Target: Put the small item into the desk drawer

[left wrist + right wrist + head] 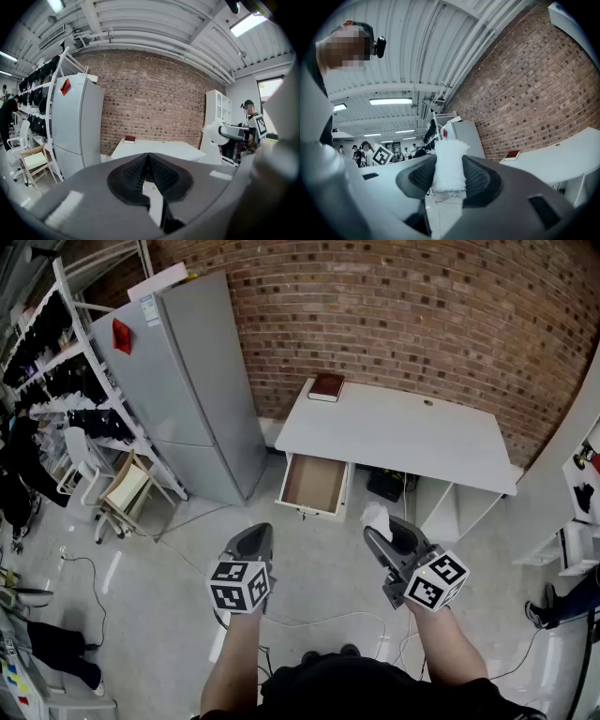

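— Who has the white wad (376,517)?
— My left gripper (254,538) has its jaws together, empty. My right gripper (382,538) clamps it, maybe foam, standing upright.
— And the drawer (314,484)?
— Open, ahead, slightly left of my right gripper.

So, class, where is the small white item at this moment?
The white item shows right of centre in the head view, clamped in the right gripper, short of the open desk drawer.

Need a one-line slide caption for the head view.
Right gripper holding a white wad, left gripper shut and empty, before a desk with an open drawer.
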Available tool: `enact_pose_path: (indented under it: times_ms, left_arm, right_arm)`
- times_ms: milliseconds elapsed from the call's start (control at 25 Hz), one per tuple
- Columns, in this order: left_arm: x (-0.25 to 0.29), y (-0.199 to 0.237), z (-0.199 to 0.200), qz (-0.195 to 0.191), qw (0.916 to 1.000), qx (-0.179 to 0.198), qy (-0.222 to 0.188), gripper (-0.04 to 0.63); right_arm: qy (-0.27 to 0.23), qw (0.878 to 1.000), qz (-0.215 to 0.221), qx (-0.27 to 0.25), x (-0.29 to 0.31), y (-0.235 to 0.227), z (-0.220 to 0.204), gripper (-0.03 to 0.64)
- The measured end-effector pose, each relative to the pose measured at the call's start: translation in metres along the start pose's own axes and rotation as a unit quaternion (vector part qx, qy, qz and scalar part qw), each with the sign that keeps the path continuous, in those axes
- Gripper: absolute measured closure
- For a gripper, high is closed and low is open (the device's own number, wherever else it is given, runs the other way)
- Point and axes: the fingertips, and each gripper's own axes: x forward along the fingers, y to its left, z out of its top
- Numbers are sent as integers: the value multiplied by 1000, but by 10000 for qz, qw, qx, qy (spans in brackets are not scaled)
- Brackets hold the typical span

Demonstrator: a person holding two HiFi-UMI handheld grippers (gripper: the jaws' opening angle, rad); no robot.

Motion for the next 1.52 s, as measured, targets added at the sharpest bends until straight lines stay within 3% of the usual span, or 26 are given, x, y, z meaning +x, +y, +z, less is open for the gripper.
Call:
enact_pose_path:
  times_ms: [280,440,760,1040,1280,1520]
  left_arm:
    - [0,-3,-2,185,9998,37,4,583]
    - [-6,-14,-7,225,9997,58,52,584]
    - [-24,-33,-40,467,9983,-127,312,584]
    - [-33,-60,-51,521,9979,-117,358,583]
    - [-32,-61,-55,528,9979,-152,352,583]
    - [-18,-47,-65,457,9979,-239,396,583]
  right_arm:
    - [-1,9996,104,-253,-2,-6,11,456]
    - [171,9985,230,-458,-17,-1,-3,456]
    - [539,9984,152,58,-64,-2,-54,456]
    - [614,9976,243,193,-89,-5,-66,456]
    - [583,9973,354,279,-90,-4,-67,456]
    - [622,9973,188,345,-77,-21,-71,454]
